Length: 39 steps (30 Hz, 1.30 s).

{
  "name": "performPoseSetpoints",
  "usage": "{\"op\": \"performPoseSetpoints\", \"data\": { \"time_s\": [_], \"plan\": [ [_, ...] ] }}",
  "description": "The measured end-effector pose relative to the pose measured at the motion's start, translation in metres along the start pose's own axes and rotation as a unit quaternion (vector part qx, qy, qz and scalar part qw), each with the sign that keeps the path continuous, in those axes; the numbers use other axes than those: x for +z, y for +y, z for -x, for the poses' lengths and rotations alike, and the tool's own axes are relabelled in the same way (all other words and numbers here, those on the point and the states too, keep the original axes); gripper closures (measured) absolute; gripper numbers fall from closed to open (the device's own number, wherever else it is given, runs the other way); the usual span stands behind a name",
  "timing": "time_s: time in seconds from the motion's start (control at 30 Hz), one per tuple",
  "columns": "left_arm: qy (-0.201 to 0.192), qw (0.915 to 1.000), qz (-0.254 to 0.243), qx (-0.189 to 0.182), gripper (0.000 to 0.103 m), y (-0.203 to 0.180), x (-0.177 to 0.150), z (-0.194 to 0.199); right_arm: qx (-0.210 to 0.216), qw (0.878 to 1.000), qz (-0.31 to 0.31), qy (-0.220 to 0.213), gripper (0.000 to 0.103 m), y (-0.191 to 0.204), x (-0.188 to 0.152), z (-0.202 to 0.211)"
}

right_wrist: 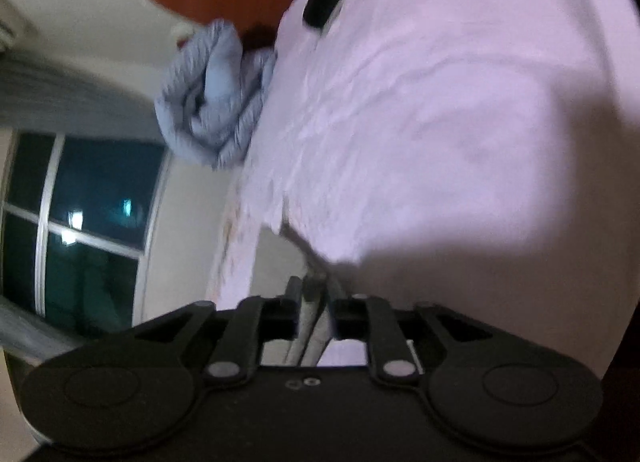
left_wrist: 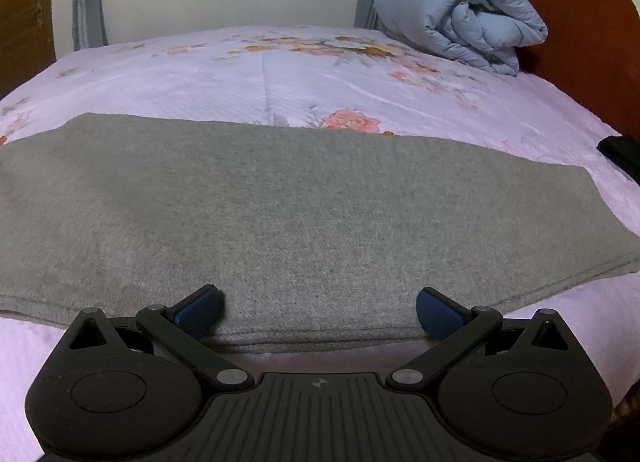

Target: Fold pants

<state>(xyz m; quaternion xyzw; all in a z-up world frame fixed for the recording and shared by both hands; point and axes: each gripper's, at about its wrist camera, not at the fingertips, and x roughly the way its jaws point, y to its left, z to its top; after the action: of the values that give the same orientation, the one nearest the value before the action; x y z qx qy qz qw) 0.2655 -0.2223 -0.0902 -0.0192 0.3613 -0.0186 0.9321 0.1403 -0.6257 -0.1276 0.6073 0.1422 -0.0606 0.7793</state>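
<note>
Taking the grey pants [left_wrist: 280,202] as the landmark: they lie flat across the near part of the bed [left_wrist: 280,74], and beyond their far edge the floral sheet runs open and flat toward the wall. At the far right corner beyond the pants, a rolled blue comforter [left_wrist: 464,22] bulks up against the brown headboard [left_wrist: 588,30], closing off that corner. Just off the pants' right end, a dark item [left_wrist: 620,150] sits at the bed edge. The left gripper [left_wrist: 320,310], jaws spread, hovers over the pants' near hem. The right gripper [right_wrist: 314,302], tilted sideways, has its jaws closed on grey fabric beside open pink sheet.
</note>
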Motion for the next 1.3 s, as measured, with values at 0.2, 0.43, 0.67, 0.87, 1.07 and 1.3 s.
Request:
{"op": "performPoseSetpoints", "data": {
  "time_s": [0.2,0.43,0.67,0.87,1.07,1.3],
  "plan": [
    [0.000,1.0000,-0.001,-0.001,0.000,-0.001,-0.001,0.000,0.002,0.999,-0.007,0.033,0.084,0.004,-0.008,-0.012],
    [0.001,1.0000,0.000,-0.002,0.000,0.001,0.000,0.000,-0.013,0.999,0.006,0.035,0.083,0.025,-0.005,-0.022],
    [0.002,1.0000,0.001,-0.005,0.000,0.003,0.001,0.000,-0.051,0.997,0.010,0.054,0.089,0.029,-0.003,-0.030],
    [0.003,1.0000,-0.001,-0.005,0.000,0.003,0.001,0.000,-0.049,0.997,0.004,0.063,0.085,0.028,-0.007,-0.025],
    [0.001,1.0000,0.000,-0.005,0.000,0.003,0.001,0.000,-0.046,0.997,-0.003,0.067,0.086,0.023,-0.008,-0.024],
    [0.001,1.0000,0.001,-0.004,0.000,0.001,0.002,0.000,-0.015,0.998,0.030,0.044,0.103,0.038,-0.013,-0.012]
  ]
}}
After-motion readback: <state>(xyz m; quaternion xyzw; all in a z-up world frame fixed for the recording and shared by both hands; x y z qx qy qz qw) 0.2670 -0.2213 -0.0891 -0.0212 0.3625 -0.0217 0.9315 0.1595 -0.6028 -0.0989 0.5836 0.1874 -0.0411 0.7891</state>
